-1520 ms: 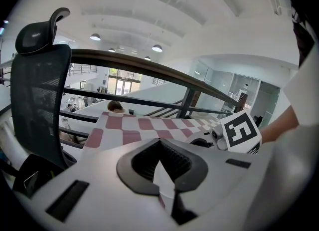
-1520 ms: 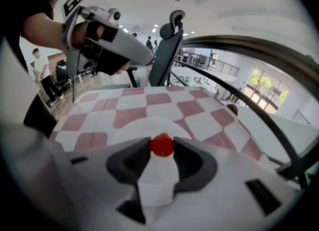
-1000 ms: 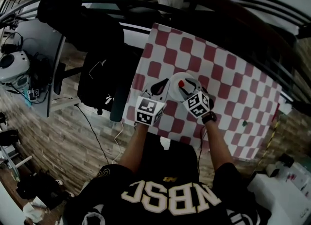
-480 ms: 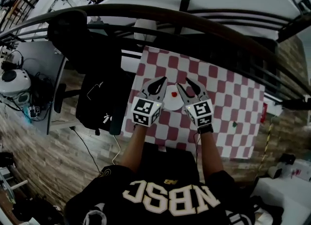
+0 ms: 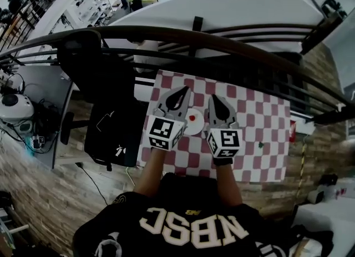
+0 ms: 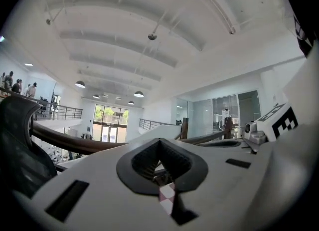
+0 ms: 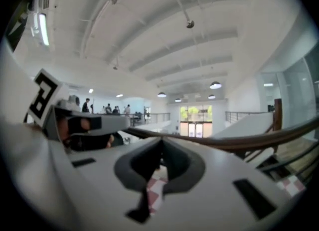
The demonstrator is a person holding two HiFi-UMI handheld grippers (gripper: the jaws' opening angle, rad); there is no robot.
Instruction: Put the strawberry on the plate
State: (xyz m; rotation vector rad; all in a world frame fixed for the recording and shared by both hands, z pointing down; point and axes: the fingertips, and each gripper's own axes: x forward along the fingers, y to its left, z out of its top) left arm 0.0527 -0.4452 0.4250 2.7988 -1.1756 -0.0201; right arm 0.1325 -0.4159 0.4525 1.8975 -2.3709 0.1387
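Pads (image 6: 127, 170) of left gripper (image 6: 160, 145) pressed together, nothing between, only a sliver of checked cloth (image 6: 167, 197) showing through the gap lower down. Right gripper (image 7: 160, 142) closing, pads met, likewise empty. Both aimed roughly level, not down at the cloth, side by side and apart.

Between the two sets of fingers, just behind the tips: plate (image 5: 187, 130), and on it strawberry (image 5: 192, 117), loose, touched by neither gripper. Looks placed already, so little left but to back off cleanly. Lift straight up, then draw back toward the body. Keep both sets of fingers clear of the plate's rim. Avoid sweeping across the gap between them, lest the fruit get knocked and roll off. Hold the fingers clenched while withdrawing, to offer less to snag.

Heading of the strawberry: cannot tell. Shows only as a small red spot near the plate's middle, too small to make out tip, leaf end or long axis.

Outward of the right fingers, well apart on the cloth: small green-and-red thing (image 5: 260, 145), not identifiable.
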